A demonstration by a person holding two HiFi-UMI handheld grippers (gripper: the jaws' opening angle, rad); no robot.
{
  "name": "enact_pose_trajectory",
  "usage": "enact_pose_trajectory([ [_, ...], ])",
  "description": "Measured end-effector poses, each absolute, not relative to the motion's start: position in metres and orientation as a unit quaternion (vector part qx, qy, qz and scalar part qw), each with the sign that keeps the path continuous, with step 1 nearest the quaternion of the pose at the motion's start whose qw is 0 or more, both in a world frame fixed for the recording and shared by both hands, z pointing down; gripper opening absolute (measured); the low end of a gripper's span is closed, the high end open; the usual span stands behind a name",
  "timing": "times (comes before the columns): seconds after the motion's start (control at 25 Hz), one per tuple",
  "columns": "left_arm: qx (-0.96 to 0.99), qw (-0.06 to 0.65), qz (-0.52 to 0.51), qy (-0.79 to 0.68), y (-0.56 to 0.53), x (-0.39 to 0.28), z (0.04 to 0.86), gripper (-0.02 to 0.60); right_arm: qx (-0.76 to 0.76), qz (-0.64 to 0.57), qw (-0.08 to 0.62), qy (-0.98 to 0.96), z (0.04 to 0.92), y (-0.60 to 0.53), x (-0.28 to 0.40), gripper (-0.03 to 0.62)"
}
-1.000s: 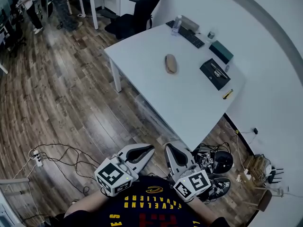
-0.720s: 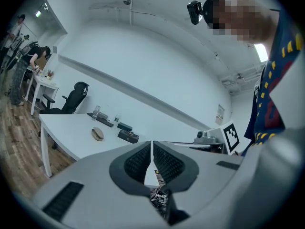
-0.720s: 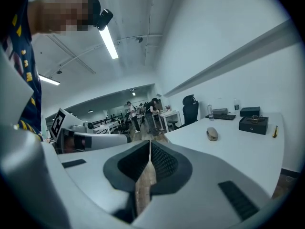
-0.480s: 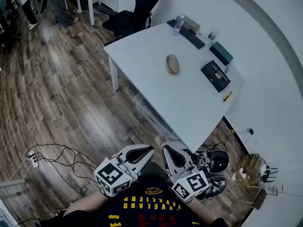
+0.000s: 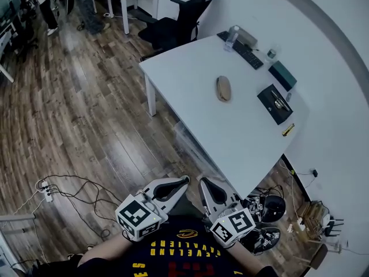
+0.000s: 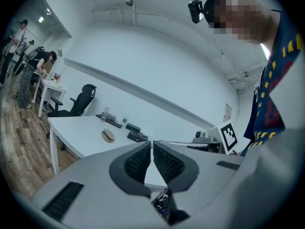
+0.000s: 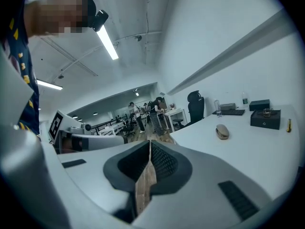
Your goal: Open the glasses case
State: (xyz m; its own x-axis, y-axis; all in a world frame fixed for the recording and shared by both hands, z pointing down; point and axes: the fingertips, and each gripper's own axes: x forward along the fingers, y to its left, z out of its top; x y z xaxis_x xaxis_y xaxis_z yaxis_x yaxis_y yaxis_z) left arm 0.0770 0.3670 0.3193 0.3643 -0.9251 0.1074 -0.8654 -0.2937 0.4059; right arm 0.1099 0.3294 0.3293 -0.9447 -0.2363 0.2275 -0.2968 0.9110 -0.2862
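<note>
Left tongs and right tongs both closed, apparently empty

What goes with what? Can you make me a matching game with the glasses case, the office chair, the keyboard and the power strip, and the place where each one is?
Things:
1. glasses case
2. office chair
3. keyboard
4. power strip

Places:
A. on the wooden floor among cables
B. alone in the middle of the white table
C. at the far edge of the white table, beside a bottle
D. on the wooden floor by the far corner of the white table

Pairs: 1-B, 2-D, 3-C, 4-A
</note>
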Motion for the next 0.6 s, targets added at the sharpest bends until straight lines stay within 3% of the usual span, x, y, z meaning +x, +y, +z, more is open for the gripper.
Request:
enact_pose_trajectory([
  [0.6,0.791,0.223,-0.048,-0.567,0.277,0.029,0.337,0.025,0.121,0.198,0.093,-0.968,0.346,0.235,0.056,0.023],
])
